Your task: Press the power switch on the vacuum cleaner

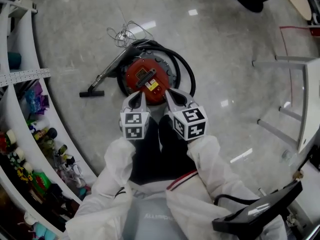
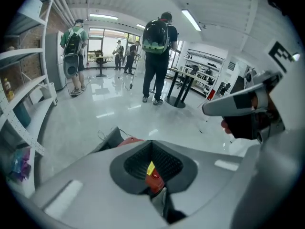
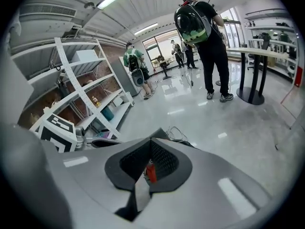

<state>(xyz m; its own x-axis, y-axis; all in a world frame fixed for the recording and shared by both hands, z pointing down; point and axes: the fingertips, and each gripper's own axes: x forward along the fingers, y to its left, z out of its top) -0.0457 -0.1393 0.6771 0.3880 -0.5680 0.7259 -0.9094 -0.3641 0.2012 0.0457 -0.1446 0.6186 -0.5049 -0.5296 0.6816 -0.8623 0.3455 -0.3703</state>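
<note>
A round red vacuum cleaner [image 1: 145, 76] sits on the grey floor, with a black handle and a yellow label on its top. Its black hose [image 1: 186, 69] loops round it, and the wand ends in a floor nozzle [image 1: 92, 93] to the left. My left gripper [image 1: 135, 102] and right gripper [image 1: 173, 98] hang side by side above the near edge of the vacuum, both shut on nothing. In the left gripper view the red top [image 2: 154, 178] shows through the gap behind the shut left gripper [image 2: 151, 147]. The right gripper view has a red sliver [image 3: 151, 173] behind the shut right gripper [image 3: 151, 144].
A tangle of white cord [image 1: 125, 34] lies beyond the vacuum. Curved white shelves [image 1: 35, 74] with toys run along the left. A glass table [image 1: 300, 99] stands at right. People with backpacks [image 2: 159, 42] stand farther off by a dark round table [image 3: 252, 75].
</note>
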